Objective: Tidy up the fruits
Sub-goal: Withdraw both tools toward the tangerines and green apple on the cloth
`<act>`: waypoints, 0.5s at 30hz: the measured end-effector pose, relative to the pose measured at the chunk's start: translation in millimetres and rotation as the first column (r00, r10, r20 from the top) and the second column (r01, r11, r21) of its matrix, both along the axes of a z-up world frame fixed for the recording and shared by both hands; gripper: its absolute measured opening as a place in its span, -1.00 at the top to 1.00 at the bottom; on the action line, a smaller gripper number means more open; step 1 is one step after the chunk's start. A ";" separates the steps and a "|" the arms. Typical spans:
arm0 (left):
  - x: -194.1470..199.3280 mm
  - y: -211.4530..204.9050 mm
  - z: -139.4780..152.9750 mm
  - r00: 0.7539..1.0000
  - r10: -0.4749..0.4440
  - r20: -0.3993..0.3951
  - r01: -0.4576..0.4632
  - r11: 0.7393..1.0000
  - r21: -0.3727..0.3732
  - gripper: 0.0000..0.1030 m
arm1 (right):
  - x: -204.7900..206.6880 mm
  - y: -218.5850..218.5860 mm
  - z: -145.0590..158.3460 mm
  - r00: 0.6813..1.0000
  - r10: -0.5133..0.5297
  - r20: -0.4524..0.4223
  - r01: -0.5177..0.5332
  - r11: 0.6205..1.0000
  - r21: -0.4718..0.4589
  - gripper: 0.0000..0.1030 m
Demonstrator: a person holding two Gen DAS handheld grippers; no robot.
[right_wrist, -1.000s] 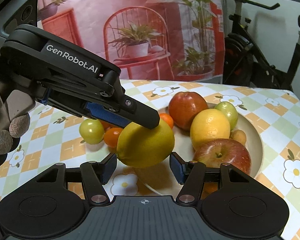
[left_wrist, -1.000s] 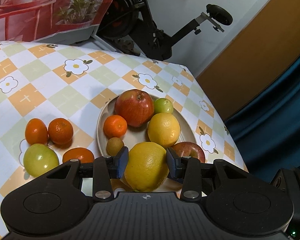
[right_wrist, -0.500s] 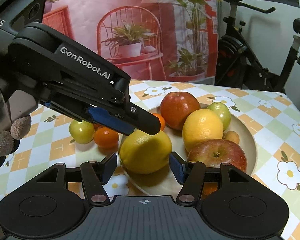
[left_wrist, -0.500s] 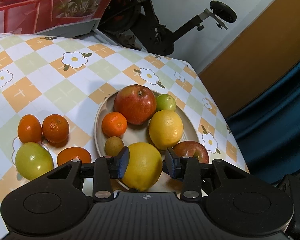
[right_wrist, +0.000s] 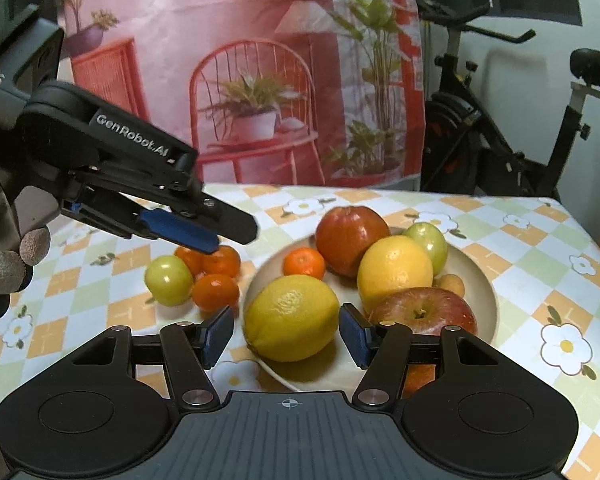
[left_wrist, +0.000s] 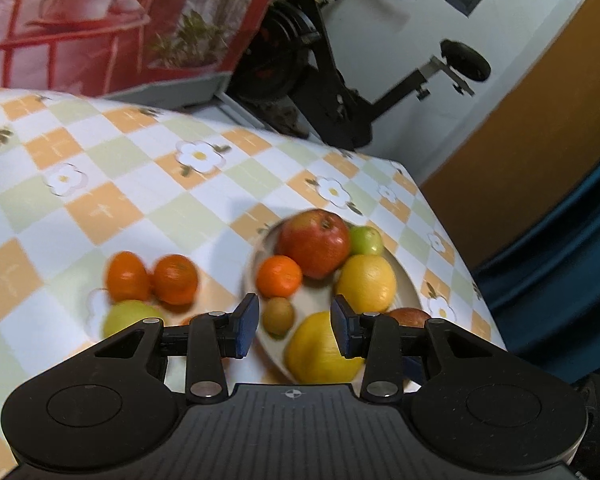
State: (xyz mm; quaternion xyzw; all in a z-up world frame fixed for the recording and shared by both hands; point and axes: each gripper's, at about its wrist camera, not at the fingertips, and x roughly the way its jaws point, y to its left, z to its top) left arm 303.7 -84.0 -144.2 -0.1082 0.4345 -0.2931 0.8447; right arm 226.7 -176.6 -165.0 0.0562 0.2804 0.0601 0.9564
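the plate (right_wrist: 482, 280) is taken as the landmark. on it a large yellow lemon (right_wrist: 292, 317) is seen lying at the near rim, with a second lemon (right_wrist: 394, 270), two red apples, a mandarin (right_wrist: 304, 263), a green fruit and a small brown fruit behind it. just off the plate's left rim, on the checked tablecloth (right_wrist: 500, 236), a green tomato-like fruit (right_wrist: 169, 280) and three mandarins are left unsorted.

the left gripper (left_wrist: 294, 320) is held partly open and empty above the plate's near-left edge. the right gripper (right_wrist: 286, 334) is held partly open around the near lemon; no pad is seen pressing on it.

the near lemon could be nudged over the rim if either gripper is swung carelessly, since it rests at the edge. the loose mandarins, being round and touching, could be rolled apart by a pad arriving off-centre. the crowded plate leaves little room, so stacked fruit may be dislodged.
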 end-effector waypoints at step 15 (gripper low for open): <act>-21.6 88.1 19.0 0.974 0.184 0.130 -0.197 0.976 0.093 0.21 | -8.0 17.6 7.8 0.997 0.062 0.038 -0.062 0.998 0.003 -0.07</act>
